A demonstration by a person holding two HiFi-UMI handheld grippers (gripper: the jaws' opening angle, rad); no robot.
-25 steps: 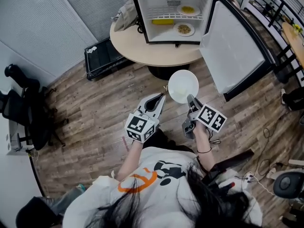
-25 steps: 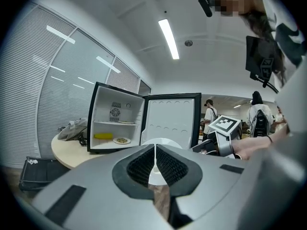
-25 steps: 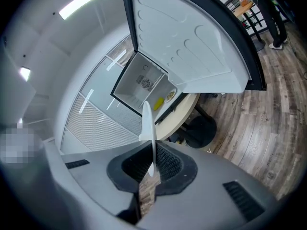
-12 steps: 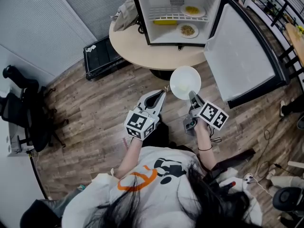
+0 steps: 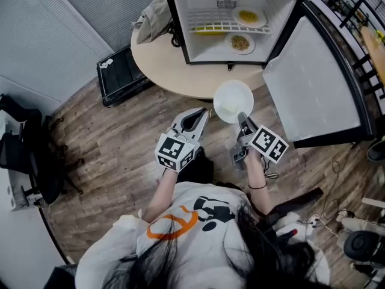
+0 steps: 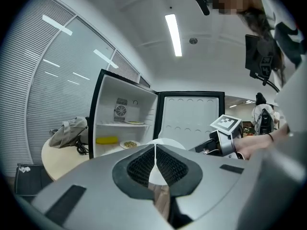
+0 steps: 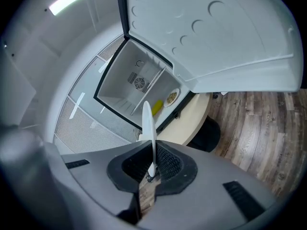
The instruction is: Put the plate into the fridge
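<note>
1. The left gripper (image 5: 203,114), jaws pressed together on nothing, has advanced up the frame alongside the load, apparently just escorting it.
2. The plate (image 5: 233,100), a second ago over bare floor, now overlaps the round table (image 5: 174,71) at its near edge; the carry is closing on the fridge (image 5: 178,23), top centre.
3. The right gripper (image 5: 241,118) stays clamped on the plate's near rim, seen edge-on in its own view.
4. The door (image 5: 313,83) stands wide at right; insertion remains, though shelf height is probably unreadable from above.

Left tool (image 5: 206,111) jaws together, empty; right tool (image 5: 240,117) clamped on plate (image 5: 233,100) rim.
</note>
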